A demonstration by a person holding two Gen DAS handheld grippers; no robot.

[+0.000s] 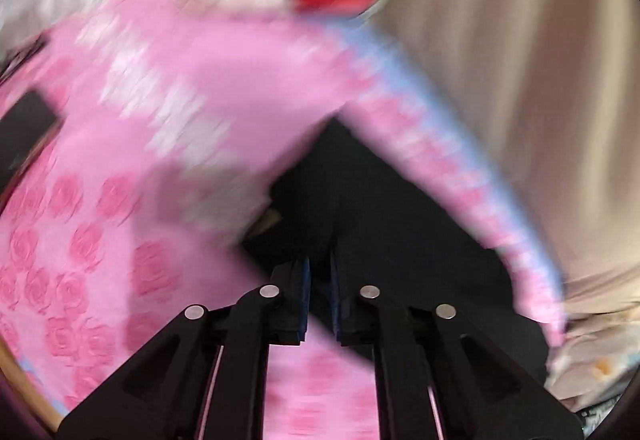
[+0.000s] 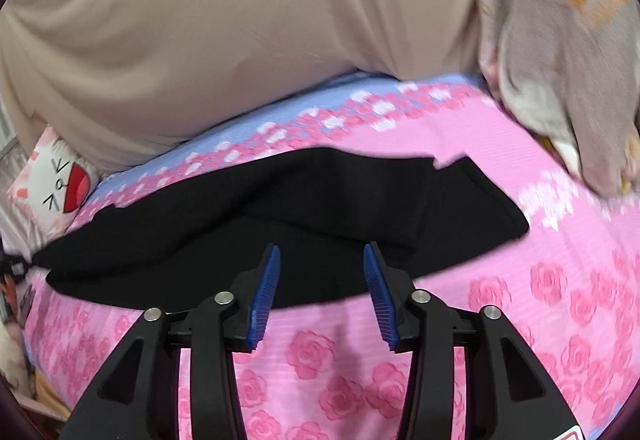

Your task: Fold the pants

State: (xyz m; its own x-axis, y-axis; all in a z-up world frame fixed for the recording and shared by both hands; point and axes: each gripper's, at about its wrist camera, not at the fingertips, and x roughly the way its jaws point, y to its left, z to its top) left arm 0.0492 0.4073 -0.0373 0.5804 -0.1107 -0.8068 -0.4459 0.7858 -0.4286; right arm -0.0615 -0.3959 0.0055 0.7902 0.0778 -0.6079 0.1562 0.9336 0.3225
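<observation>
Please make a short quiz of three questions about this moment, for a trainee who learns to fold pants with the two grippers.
1. True or false: the right gripper is open, and nothing lies between its blue pads.
2. What does the left gripper hold? A) the pillow B) the black pants C) the beige blanket
3. Fill in: the pants lie on a pink sheet printed with ____.

Key
1. True. The pads stand wide apart above the near edge of the pants.
2. B. Its pads are nearly together with the black pants between them; this view is blurred.
3. Roses.
</observation>
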